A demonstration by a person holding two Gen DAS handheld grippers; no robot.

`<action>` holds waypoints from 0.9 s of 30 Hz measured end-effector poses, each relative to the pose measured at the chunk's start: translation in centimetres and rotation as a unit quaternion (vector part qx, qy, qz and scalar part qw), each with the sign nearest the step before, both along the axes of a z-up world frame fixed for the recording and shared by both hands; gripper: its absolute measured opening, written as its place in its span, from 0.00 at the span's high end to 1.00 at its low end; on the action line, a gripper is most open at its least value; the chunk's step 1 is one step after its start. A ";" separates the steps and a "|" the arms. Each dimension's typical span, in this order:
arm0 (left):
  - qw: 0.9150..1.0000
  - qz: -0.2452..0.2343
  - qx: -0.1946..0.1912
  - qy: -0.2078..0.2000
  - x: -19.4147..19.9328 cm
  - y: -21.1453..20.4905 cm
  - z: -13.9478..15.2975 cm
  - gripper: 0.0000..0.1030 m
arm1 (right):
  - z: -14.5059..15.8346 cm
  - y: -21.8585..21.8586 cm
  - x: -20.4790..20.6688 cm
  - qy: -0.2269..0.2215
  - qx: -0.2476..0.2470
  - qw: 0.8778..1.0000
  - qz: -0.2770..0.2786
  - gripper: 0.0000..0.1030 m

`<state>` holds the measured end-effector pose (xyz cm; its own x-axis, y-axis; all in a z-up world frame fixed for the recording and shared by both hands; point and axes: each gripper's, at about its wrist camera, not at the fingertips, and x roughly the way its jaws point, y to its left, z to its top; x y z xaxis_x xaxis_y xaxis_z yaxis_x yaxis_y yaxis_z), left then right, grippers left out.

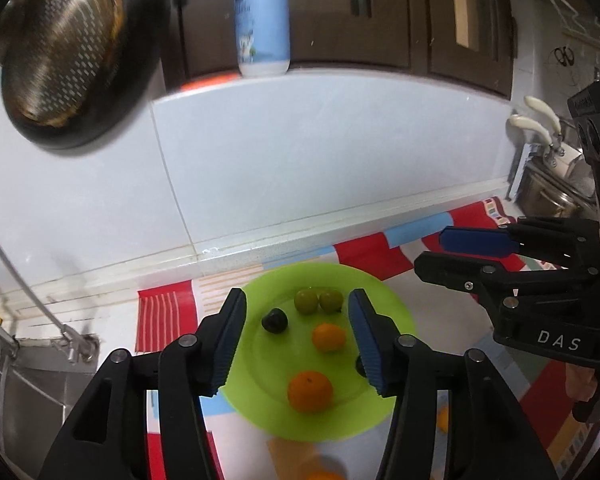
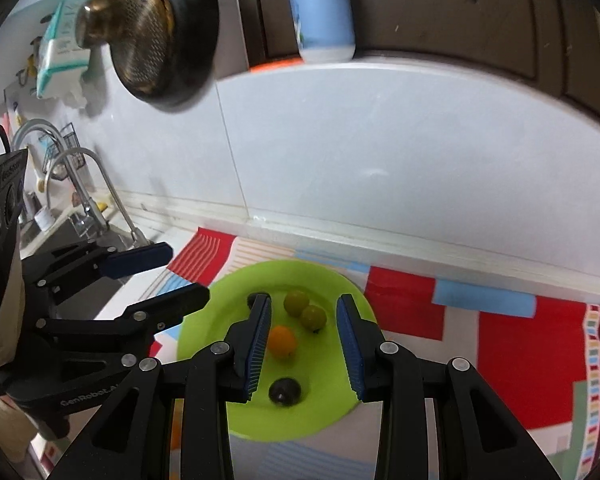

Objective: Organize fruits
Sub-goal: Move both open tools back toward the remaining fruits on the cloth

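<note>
A lime green plate (image 1: 392, 320) lies on a striped mat and holds two green fruits (image 1: 319, 301), a dark plum (image 1: 275, 320), a small orange (image 1: 328, 337) and a bigger orange (image 1: 310, 391). My left gripper (image 1: 298, 340) hovers open and empty above the plate. In the right wrist view the plate (image 2: 204, 320) shows the green fruits (image 2: 305, 310), the small orange (image 2: 283, 342) and a dark plum (image 2: 285, 391). My right gripper (image 2: 303, 346) is open and empty above them. Each gripper shows in the other's view, the right (image 1: 440, 252) and the left (image 2: 180, 274).
A red, white and blue mat (image 2: 520, 344) covers the counter. A steel sink with taps (image 2: 80, 200) lies to the left. A black pan (image 1: 72, 52) hangs on the tiled wall. A blue bottle (image 1: 262, 20) stands on the ledge. More oranges (image 1: 324, 474) lie on the mat near the plate.
</note>
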<state>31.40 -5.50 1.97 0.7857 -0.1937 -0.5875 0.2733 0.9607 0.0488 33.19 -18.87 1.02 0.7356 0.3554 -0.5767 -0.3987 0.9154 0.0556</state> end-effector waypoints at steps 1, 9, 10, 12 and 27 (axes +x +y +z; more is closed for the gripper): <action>1.000 -0.001 0.002 -0.004 -0.6 -0.1 0.2 0.44 | 0.2 -0.2 -0.9 -0.004 0.000 1.000 -0.005 0.64; 0.999 -0.014 0.008 -0.033 -5.7 -0.9 1.6 0.31 | 0.7 -1.4 -5.5 -0.011 0.006 1.000 -0.026 0.55; 0.999 -0.014 0.011 -0.035 -6.1 -1.0 1.6 0.30 | 0.7 -1.6 -6.1 -0.013 0.004 0.999 -0.032 0.51; 0.999 -0.014 0.014 -0.037 -7.1 -1.1 1.7 0.28 | 0.7 -2.0 -7.2 -0.016 0.002 0.999 -0.043 0.49; 0.998 -0.040 0.033 -0.019 -12.3 -2.5 -0.3 0.21 | -0.5 -4.0 -13.7 -0.006 -0.018 0.995 -0.096 0.49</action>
<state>19.12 -7.98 1.69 0.7912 -0.2196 -0.5707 0.3466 0.9300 0.1226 19.51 -22.82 0.56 0.7944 0.1877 -0.5776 -0.2175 0.9759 0.0181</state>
